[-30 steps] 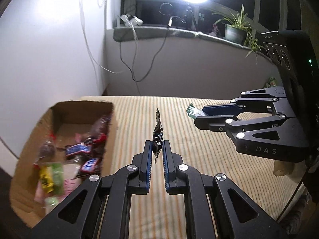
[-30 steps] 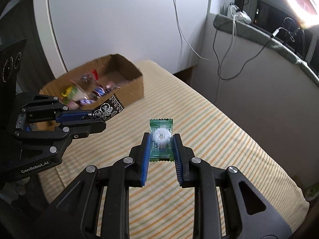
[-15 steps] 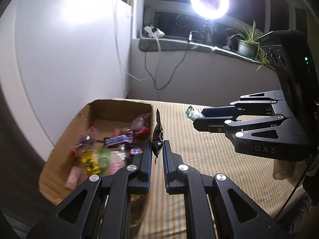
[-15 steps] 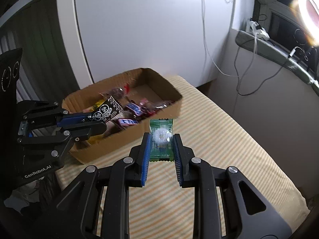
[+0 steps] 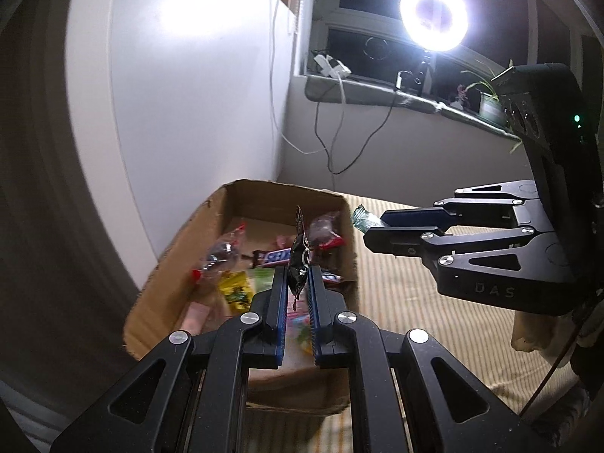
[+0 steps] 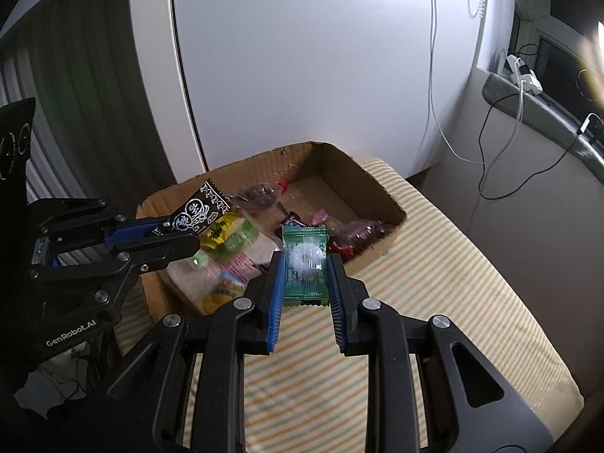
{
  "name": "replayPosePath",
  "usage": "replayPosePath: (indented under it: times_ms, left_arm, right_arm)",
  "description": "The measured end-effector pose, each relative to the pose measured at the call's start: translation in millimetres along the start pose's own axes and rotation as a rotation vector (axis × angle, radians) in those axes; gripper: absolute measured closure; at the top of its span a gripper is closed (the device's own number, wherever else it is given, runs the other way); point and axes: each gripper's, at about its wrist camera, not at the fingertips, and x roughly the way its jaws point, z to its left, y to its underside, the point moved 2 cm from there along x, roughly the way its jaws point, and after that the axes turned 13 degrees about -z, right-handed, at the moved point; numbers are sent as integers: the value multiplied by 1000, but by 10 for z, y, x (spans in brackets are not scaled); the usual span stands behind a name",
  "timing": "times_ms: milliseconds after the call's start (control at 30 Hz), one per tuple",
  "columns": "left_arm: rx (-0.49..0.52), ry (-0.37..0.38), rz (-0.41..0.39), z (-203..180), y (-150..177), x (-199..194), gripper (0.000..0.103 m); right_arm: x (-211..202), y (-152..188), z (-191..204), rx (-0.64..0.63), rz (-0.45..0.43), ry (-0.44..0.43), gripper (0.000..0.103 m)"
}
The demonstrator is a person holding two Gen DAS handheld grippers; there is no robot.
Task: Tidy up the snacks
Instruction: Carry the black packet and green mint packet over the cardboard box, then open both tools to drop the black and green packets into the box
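Left wrist view: left gripper (image 5: 296, 287), clamping black packet (image 5: 299, 262), now hangs over cardboard box (image 5: 166, 264), formerly aside. Right gripper (image 6: 305, 277) pinches green candy (image 6: 305, 264), reaching box rim; both drops appear imminent.

Home bedroom, striped mattress (image 6: 445, 264), windowsill plant (image 5: 487, 98), ring light (image 5: 434, 17)

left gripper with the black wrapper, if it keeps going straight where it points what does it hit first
Probably the loose snacks in the open cardboard box. The left gripper, shut on a black printed snack packet, points down into it, toward a brown chocolate bar; depth is unclear.
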Motion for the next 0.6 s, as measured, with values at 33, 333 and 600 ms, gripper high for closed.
replayPosePath:
  times_ms: [33, 333, 600]
  left_arm:
    - [-4, -5, 1, 33, 8, 2, 94]
    - [-24, -31, 16, 181, 39, 87, 94]
    - [-28, -54, 26, 257, 41, 170, 94]
  right_arm:
    - [30, -4, 8, 2, 2, -1, 80]
    - [320, -2, 95, 16, 33, -23, 80]
    - [469, 12, 105, 35, 48, -27, 80]
